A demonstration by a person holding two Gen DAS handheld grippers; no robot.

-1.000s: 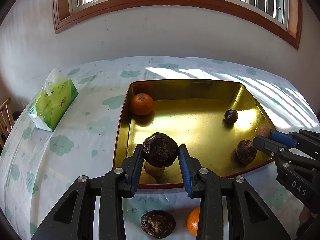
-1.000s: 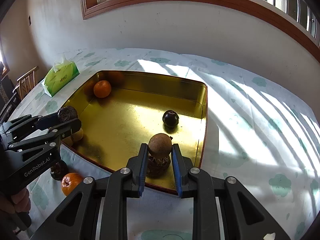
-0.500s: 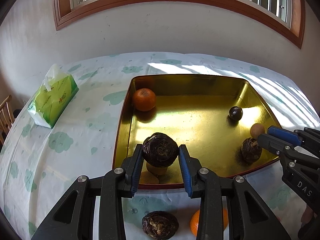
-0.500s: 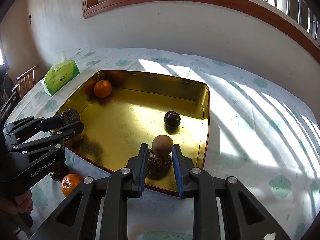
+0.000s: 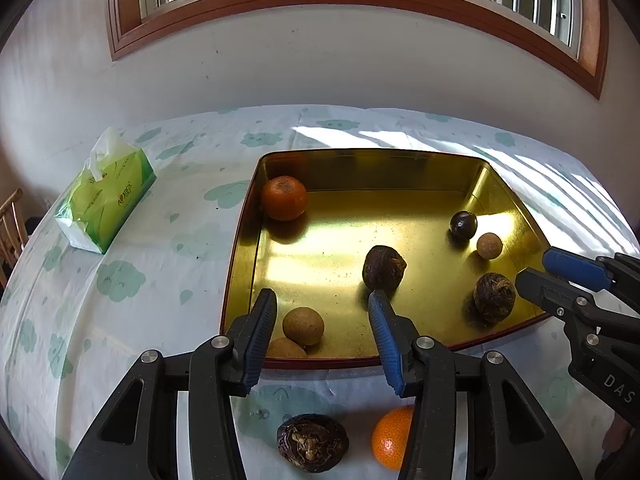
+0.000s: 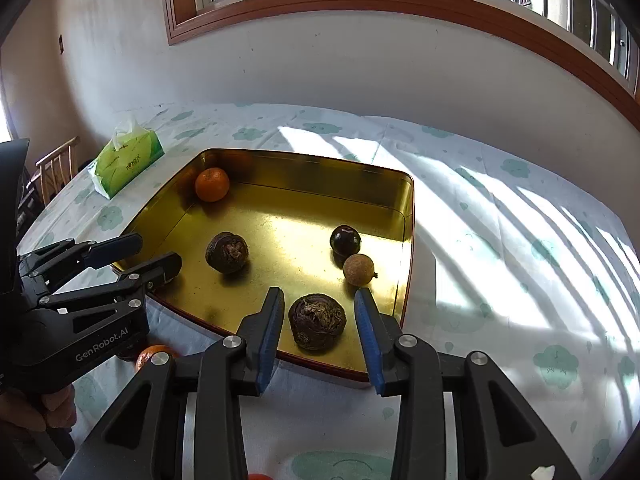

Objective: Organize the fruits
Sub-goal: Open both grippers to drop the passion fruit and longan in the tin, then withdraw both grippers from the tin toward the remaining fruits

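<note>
Both drops are in! The left gripper [image 5: 322, 334] springs wide and its wrinkled dark-brown fruit [image 5: 384, 268] rolls mid-floor of the gold metal tray [image 5: 372, 156]; the right gripper [image 6: 318, 334], open too, frees the small tan ball-shaped fruit [image 6: 359, 269] beside a glossy dark plum [image 6: 345, 241]. Two table fruits [image 5: 313, 442] remain.

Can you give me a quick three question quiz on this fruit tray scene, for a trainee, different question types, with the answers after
1. True or false: the left gripper is shut on a wrinkled dark fruit.
2. Multiple choice: where does the orange in the tray sit? A) in the far left corner B) in the middle C) by the near right edge
3. Fill in: two fruits lie on the tablecloth in front of the gold tray, a wrinkled dark fruit and an ____.

Key: 1. False, both grippers are open, the right gripper too. 2. A. 3. orange.
</note>
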